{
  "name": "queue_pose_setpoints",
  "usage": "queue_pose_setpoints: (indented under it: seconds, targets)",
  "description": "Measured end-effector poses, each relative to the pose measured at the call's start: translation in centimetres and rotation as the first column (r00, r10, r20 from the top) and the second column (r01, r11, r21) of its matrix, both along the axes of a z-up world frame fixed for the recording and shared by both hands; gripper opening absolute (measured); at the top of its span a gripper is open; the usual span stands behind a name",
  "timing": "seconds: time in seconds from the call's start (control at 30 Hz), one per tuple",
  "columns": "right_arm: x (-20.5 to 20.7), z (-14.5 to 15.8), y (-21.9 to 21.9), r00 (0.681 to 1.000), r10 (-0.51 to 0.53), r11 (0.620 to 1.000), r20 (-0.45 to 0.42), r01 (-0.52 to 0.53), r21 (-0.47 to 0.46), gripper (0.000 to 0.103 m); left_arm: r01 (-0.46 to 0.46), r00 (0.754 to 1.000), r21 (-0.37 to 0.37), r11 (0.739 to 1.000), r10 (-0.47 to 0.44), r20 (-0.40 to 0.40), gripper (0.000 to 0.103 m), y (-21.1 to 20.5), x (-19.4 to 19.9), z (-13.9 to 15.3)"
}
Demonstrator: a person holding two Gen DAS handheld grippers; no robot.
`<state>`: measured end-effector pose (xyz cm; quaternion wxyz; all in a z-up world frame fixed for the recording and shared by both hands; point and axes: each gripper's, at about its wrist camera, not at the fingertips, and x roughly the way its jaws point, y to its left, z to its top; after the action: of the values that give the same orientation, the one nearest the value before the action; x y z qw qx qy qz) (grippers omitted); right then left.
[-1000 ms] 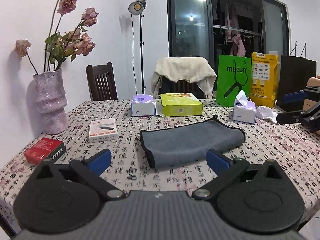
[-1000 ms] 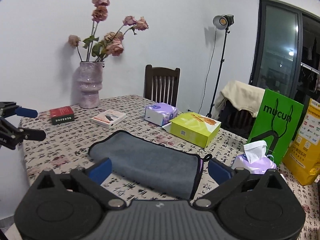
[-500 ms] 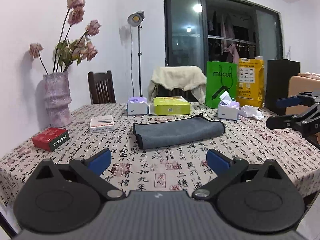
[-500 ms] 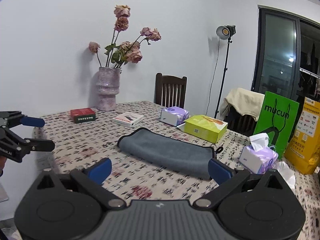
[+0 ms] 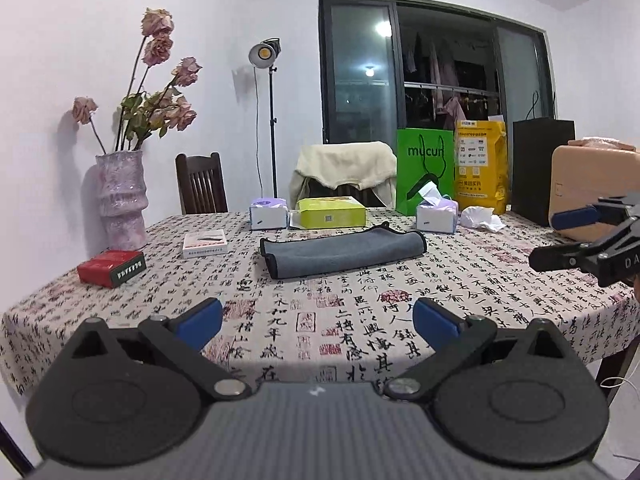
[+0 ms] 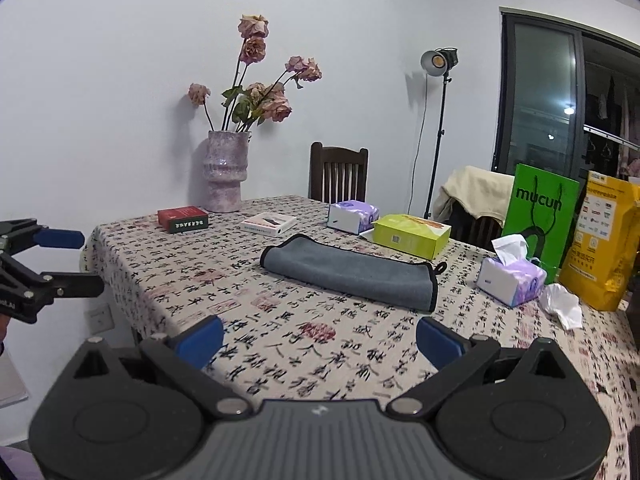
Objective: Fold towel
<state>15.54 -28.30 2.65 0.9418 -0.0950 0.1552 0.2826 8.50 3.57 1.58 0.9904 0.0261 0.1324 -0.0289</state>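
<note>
A grey towel point(image 5: 342, 252) with black trim lies folded in a long strip in the middle of the table; it also shows in the right wrist view point(image 6: 352, 270). My left gripper point(image 5: 318, 322) is open and empty, held back at the table's near edge, well short of the towel. My right gripper point(image 6: 318, 338) is open and empty, also well back from the towel. The right gripper shows at the right edge of the left wrist view point(image 5: 560, 236), and the left gripper at the left edge of the right wrist view point(image 6: 76, 258).
On the patterned tablecloth point(image 5: 320, 320) stand a pink vase of dried roses point(image 5: 122, 200), a red box point(image 5: 110, 268), a white box point(image 5: 205, 243), two tissue packs point(image 5: 268, 213), a yellow-green box point(image 5: 332, 212) and shopping bags point(image 5: 426, 170). Chairs stand behind the table.
Both grippers have pulled back from the towel and away from the table; the towel looks smaller and farther. The towel itself has not moved.
</note>
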Motion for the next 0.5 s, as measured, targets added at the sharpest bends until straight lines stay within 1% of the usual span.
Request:
queue_pose_setpoints:
  seconds: [0.13,0.27,0.4,0.5]
  targets:
    - [-2.3,-0.5,0.3,0.999,-0.016,1.000,0.031,0.016,0.005,0.103,-0.013,1.000,-0.016,1.000,0.013,-0.017,0.103,0.3,-0.9,-0.7]
    - [-4.9,-0.6,0.5,0.999,-0.004,1.000,0.053,0.003,0.020,0.103,-0.019,1.000,-0.024,1.000,0.019,-0.022,0.103,0.5,-2.5,-1.1]
    - [-7.0,-1.0,0.7,0.999,0.011,0.999,0.053,-0.013,0.037,0.103,-0.017,1.000,-0.014,1.000,0.017,-0.002,0.103,0.0,-4.0,-1.0]
    - [-8.0,-1.7,0.7,1.000,0.009,0.999,0.028,-0.011,0.053,0.103,-0.005,1.000,0.009,1.000,0.005,0.004,0.103,-0.5,-5.3,-1.2]
